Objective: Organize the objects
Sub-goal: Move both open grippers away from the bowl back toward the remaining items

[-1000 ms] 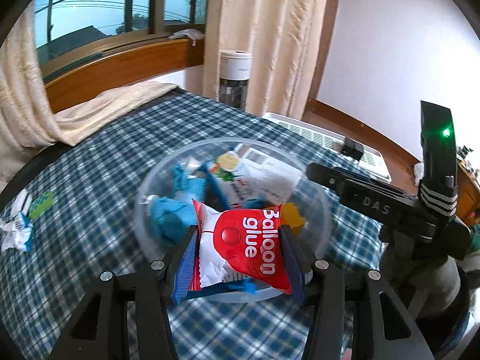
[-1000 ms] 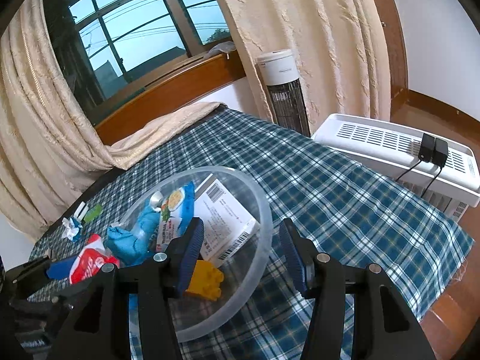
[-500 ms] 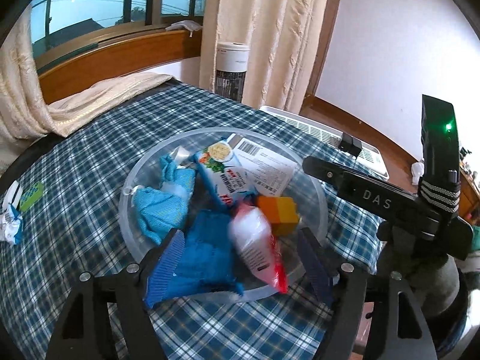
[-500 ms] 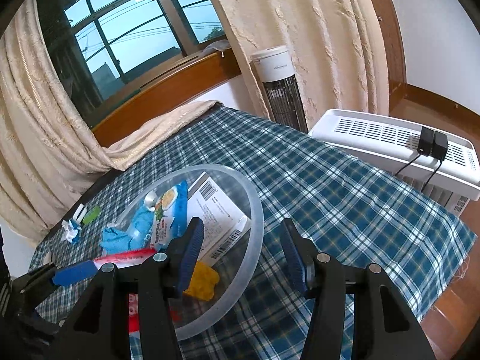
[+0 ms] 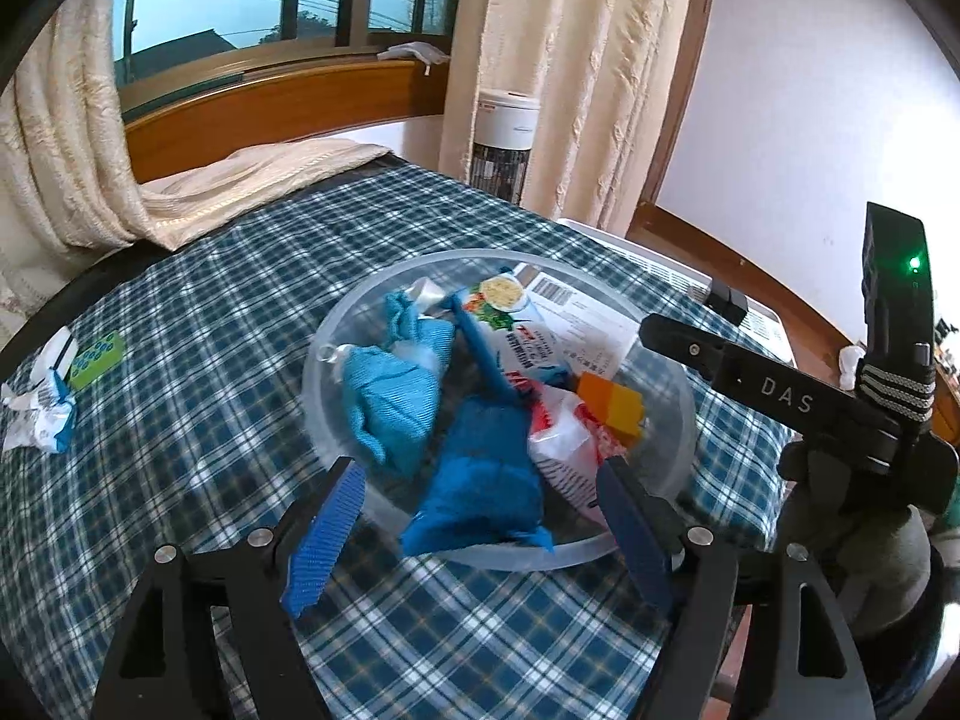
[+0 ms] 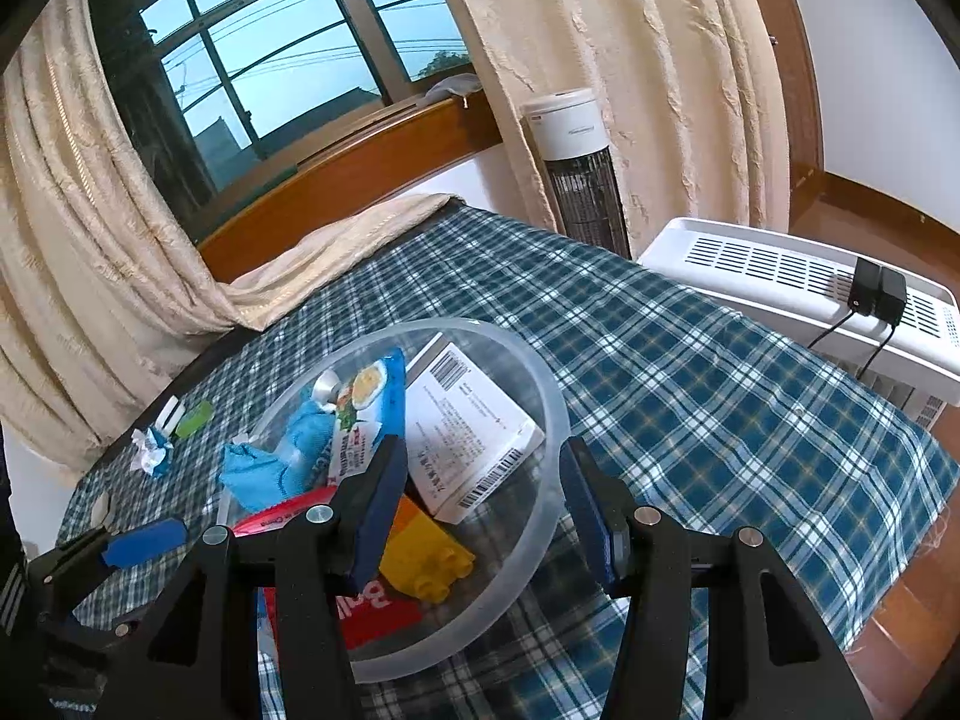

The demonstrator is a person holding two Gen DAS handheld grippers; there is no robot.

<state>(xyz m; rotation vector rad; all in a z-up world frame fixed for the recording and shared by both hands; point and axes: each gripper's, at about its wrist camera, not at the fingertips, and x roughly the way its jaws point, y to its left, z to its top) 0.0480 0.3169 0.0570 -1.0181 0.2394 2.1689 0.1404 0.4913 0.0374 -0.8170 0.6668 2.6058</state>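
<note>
1 bowl (image 5: pixel 336 330) w/ 2 blue cloths, 1 glue pack; both grippers open, empty.

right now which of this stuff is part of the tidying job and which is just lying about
Part of the job:
- clear bowl with what it holds: balloon glue packet, blue cloths, yellow brick, white labelled box
- crumpled wrapper and green card, on the cloth outside the bowl

Just lying about:
- tower fan
- white air purifier
- curtains
</note>
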